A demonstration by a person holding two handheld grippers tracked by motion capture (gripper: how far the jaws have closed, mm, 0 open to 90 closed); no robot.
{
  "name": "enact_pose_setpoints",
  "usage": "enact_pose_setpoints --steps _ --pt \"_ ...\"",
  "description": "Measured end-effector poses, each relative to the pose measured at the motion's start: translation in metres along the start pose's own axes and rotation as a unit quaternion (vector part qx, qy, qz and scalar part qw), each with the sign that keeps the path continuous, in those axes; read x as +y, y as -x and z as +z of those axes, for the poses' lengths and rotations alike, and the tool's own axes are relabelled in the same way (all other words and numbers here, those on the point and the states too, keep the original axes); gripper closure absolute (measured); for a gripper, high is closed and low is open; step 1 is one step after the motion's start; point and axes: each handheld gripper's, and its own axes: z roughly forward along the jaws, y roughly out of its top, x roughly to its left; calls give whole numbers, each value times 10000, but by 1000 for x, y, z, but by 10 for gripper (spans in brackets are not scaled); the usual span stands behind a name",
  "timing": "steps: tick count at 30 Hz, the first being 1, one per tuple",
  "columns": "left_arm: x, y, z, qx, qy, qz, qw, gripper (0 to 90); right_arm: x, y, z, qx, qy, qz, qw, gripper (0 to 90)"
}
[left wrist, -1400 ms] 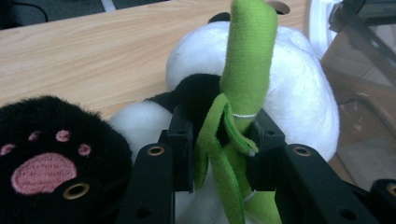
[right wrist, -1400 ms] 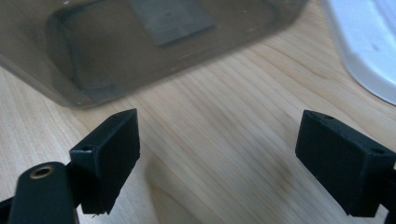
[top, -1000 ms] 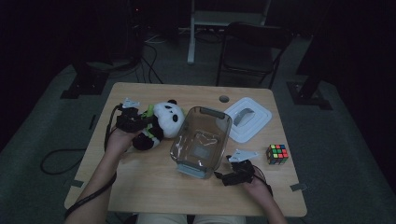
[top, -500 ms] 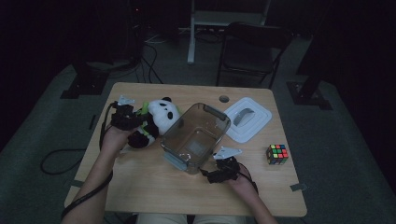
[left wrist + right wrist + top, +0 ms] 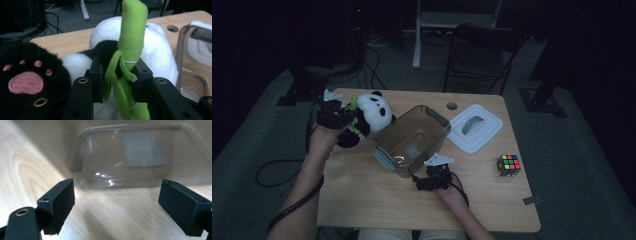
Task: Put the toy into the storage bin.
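L gripper (image 5: pixel 117 75) pinched the panda's (image 5: pixel 371 116) green bamboo stalk (image 5: pixel 130 37), toy at far-left of table, left of the clear bin (image 5: pixel 414 140). R gripper (image 5: pixel 117 205) jaws spread, nothing btwn them, at bin's near wall. Risk: thin stalk slips, panda drops outside bin.

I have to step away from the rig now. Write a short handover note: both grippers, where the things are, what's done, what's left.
Left gripper: shut on the black-and-white plush panda, gripping its green felt bamboo stalk, at the table's left.
Right gripper: open, nothing between its fingers, facing the near wall of the clear brownish plastic storage box.
White plastic lid lies right of the box; multicoloured puzzle cube near the right edge.
Done: panda gripped, box open.
Left, probably: panda into the box, lid on.
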Motion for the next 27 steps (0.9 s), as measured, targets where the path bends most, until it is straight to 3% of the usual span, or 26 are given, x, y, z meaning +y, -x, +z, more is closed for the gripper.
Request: enact_pose_setpoints --steps 4,12,15,21,27 --pt "7 -2 -12 -27 190 -118 9997 684 -7 0 -3 66 -66 -55 9999 133" --pt "18 17 -16 -245 312 -111 9992 683 -5 5 -6 27 -27 27 10000 134" --pt "23 26 -15 -380 365 -115 9985 683 0 0 -2 25 -13 64 10000 134" --pt "35 45 -11 -610 440 -127 9971 683 14 -12 14 -221 -48 247 9994 130" --pt "43 71 -4 -820 438 -66 9956 682 15 -16 14 -147 -16 193 9997 130"
